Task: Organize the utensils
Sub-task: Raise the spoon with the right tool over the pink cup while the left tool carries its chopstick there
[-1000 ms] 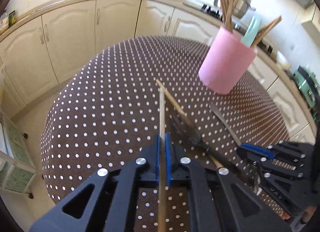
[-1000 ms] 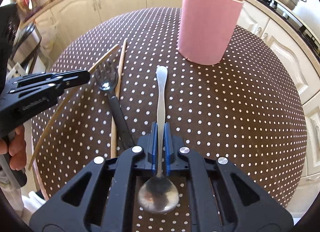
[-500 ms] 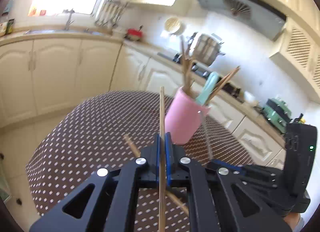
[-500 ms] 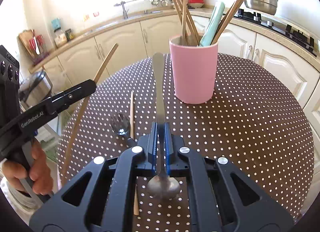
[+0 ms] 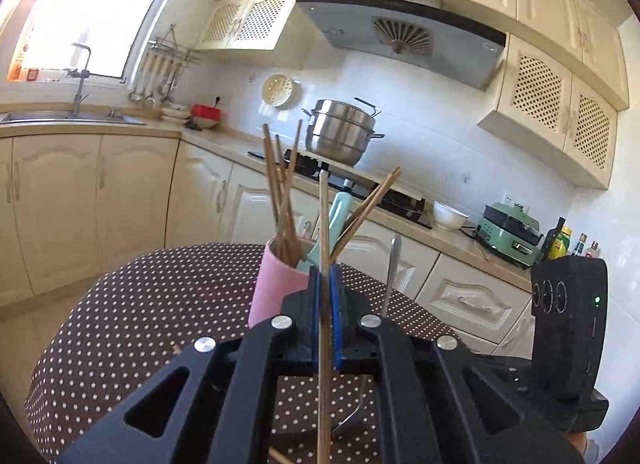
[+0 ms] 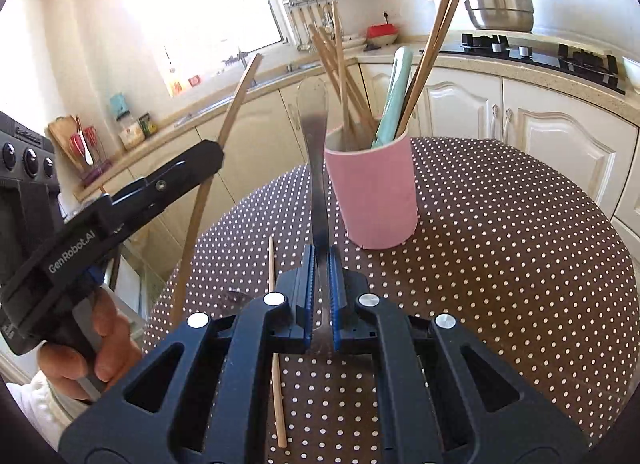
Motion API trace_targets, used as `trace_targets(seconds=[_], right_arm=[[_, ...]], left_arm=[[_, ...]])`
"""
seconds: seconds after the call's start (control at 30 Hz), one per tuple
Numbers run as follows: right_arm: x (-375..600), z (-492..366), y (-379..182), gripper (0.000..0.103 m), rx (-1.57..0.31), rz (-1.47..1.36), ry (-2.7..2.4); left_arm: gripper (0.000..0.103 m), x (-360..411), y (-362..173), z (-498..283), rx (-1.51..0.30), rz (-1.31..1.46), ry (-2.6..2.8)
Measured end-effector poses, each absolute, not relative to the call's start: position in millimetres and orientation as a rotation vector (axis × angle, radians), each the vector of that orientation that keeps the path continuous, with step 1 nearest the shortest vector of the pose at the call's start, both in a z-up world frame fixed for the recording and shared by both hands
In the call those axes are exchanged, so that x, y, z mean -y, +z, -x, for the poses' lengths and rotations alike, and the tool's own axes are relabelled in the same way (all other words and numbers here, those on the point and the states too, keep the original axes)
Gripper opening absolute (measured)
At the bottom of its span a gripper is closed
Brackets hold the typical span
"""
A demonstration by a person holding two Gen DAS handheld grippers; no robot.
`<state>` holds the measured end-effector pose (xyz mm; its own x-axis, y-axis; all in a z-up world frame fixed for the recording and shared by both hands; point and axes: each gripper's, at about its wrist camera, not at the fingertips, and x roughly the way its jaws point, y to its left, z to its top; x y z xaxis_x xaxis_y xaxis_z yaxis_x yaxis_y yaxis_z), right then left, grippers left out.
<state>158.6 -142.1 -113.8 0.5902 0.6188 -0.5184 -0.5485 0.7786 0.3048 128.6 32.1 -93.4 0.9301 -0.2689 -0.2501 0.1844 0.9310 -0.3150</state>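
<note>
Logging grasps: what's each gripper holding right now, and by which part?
Left gripper: jaws shut on a wooden chopstick, gripped partway along its length. Right gripper: jaws shut on a metal spoon, gripped on the handle near the bowl, handle tip pointing up.

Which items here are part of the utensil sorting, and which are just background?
Job:
- left hand-held gripper, shut on a chopstick
- right hand-held gripper, shut on a spoon
- pink cup holding chopsticks
- loose chopstick on the table

Background:
- steamer pot
- faucet
- white bowl
</note>
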Motion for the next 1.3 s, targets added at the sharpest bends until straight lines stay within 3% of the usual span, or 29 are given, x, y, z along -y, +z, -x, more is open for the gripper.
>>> trace_targets(seconds=[0.47, 0.8, 1.3], right_arm=[[160, -179, -61, 0.007, -0.483, -0.204, 0.686], [147, -217, -21, 0.007, -0.403, -0.212, 0.706], [130, -274, -50, 0.007, -0.493, -0.204, 0.700]], left_arm=[[0.005, -25, -57, -176, -0.196, 0.257, -0.326], [0.005, -30, -30, -217, -0.024, 0.300, -0.316], [0.005, -39, -37, -269, 0.091, 0.338, -0.260]])
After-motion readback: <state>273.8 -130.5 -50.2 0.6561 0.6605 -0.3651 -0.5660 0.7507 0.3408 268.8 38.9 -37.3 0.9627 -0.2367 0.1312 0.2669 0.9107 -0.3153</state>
